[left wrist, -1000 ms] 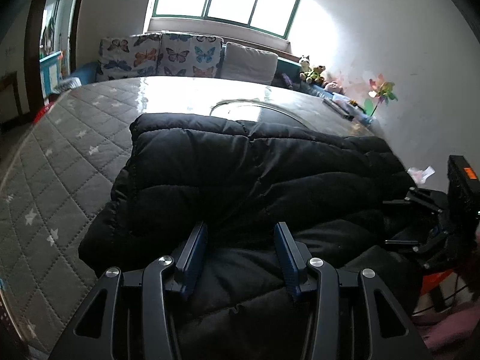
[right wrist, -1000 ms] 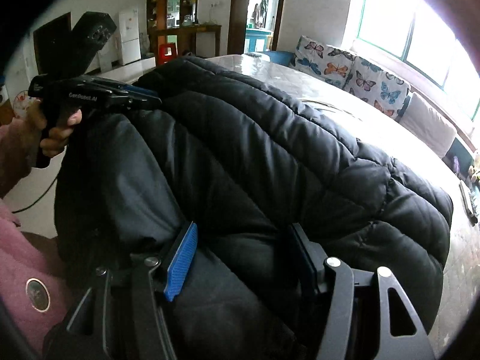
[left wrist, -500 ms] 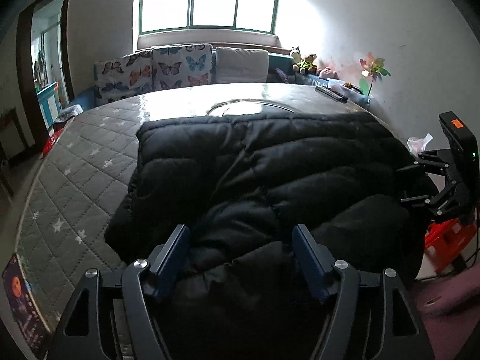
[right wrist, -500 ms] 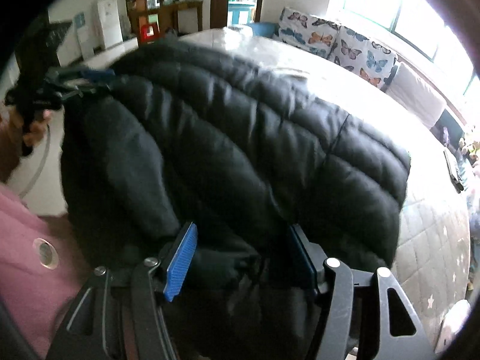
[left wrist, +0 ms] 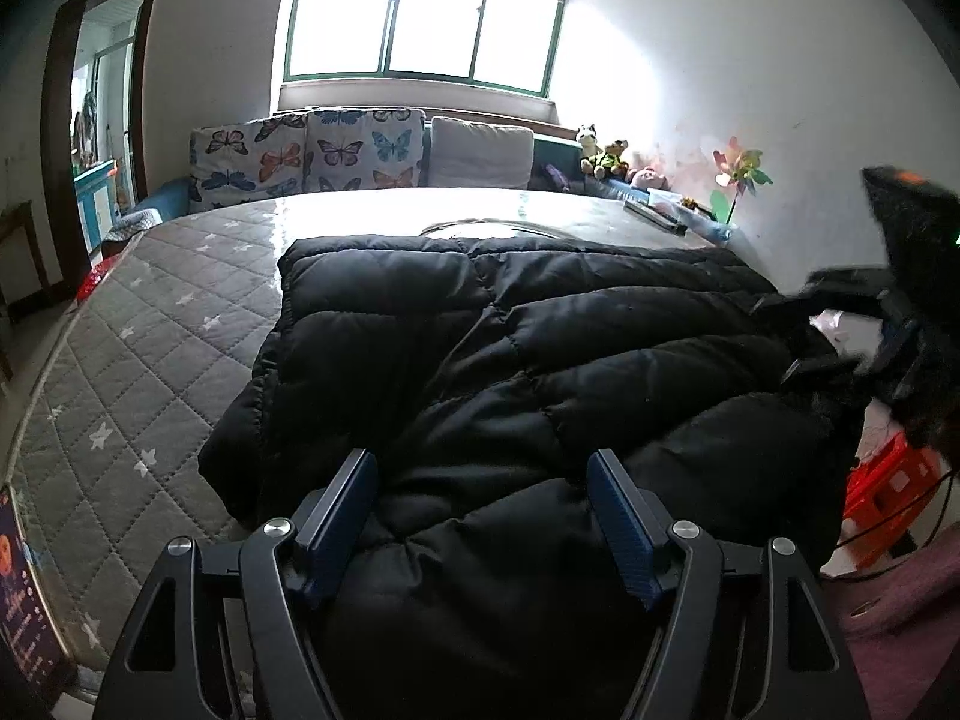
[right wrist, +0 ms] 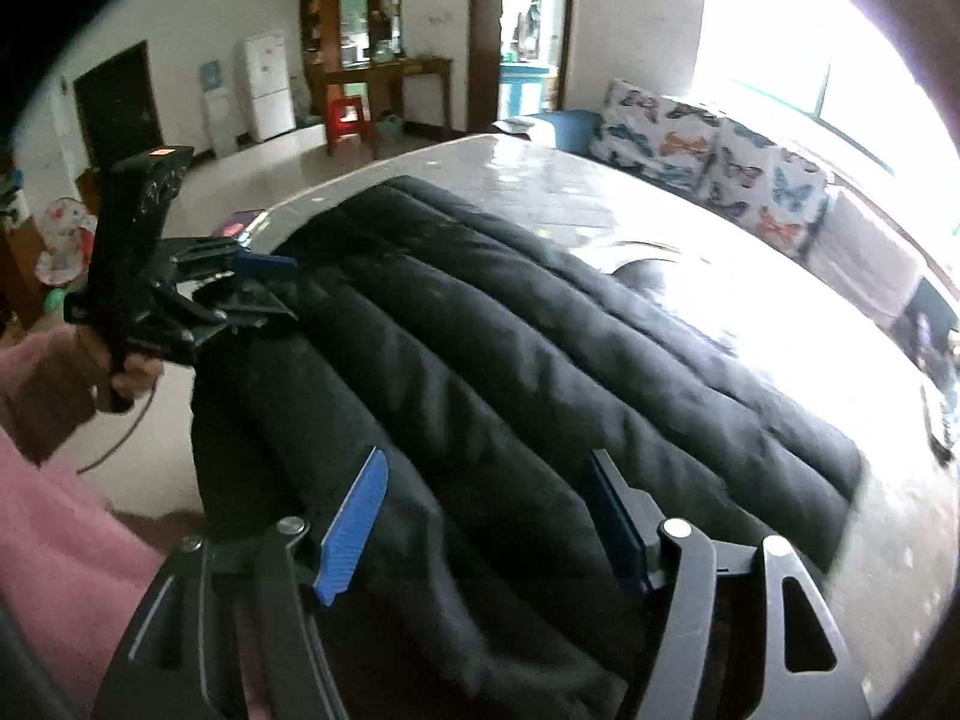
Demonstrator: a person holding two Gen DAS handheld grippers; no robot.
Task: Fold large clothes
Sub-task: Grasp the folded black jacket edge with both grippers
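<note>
Seeing both tools gaping, left tool [left wrist: 483, 507] and right tool [right wrist: 480, 507] just opened, over our black puffer jacket [left wrist: 510, 360] on the quilted mattress [left wrist: 150, 360]; butterfly cushions [left wrist: 306, 159], window [left wrist: 432, 12] beyond.

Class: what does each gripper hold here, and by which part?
Nothing seems held. Both the left gripper and right gripper have just been opening; the black quilted puffer jacket lies loose between their jaws at its near edge.

The near hem of the black quilted puffer jacket [left wrist: 516, 372] runs off the bottom edge behind the finger frames, and the right black two-finger gripper [left wrist: 840, 324] is motion-blurred at the right edge.
</note>
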